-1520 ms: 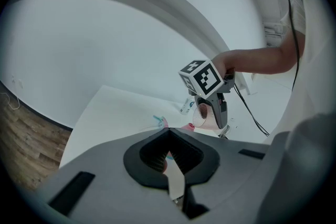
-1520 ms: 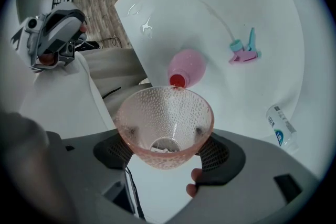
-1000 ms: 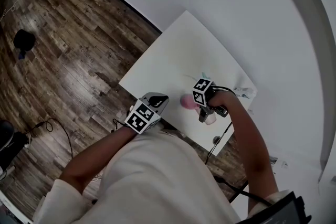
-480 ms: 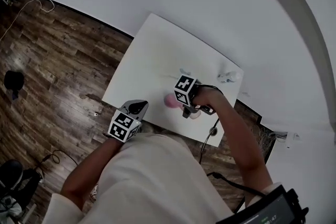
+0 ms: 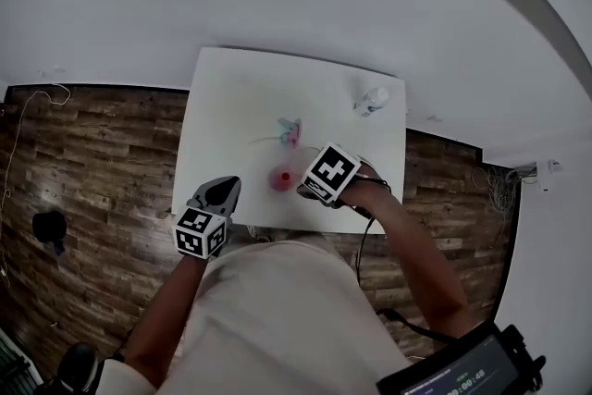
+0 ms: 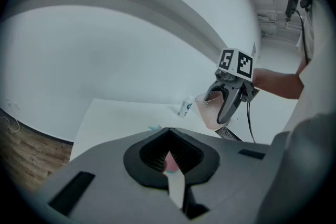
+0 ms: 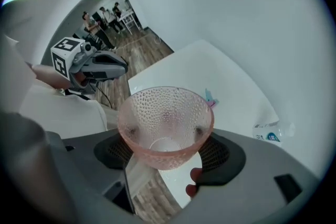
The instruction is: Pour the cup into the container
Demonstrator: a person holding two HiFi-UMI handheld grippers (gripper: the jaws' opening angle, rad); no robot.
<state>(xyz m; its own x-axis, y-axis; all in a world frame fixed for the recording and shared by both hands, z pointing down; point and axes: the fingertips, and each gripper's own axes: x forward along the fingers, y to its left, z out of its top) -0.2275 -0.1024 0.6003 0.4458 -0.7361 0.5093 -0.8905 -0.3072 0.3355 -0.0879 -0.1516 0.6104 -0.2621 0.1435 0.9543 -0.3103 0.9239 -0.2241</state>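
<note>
Over the white worktop [image 5: 231, 97], the right gripper [image 7: 166, 152] has its jaws clamped on the dimpled pink cup [image 7: 165, 113], held off the surface just beside the pink container [image 5: 280, 178]. The left gripper [image 5: 219, 192] hangs at the near edge, jaws together on nothing. At the far corner, a small bottle [image 5: 375, 97] stands well apart.
</note>
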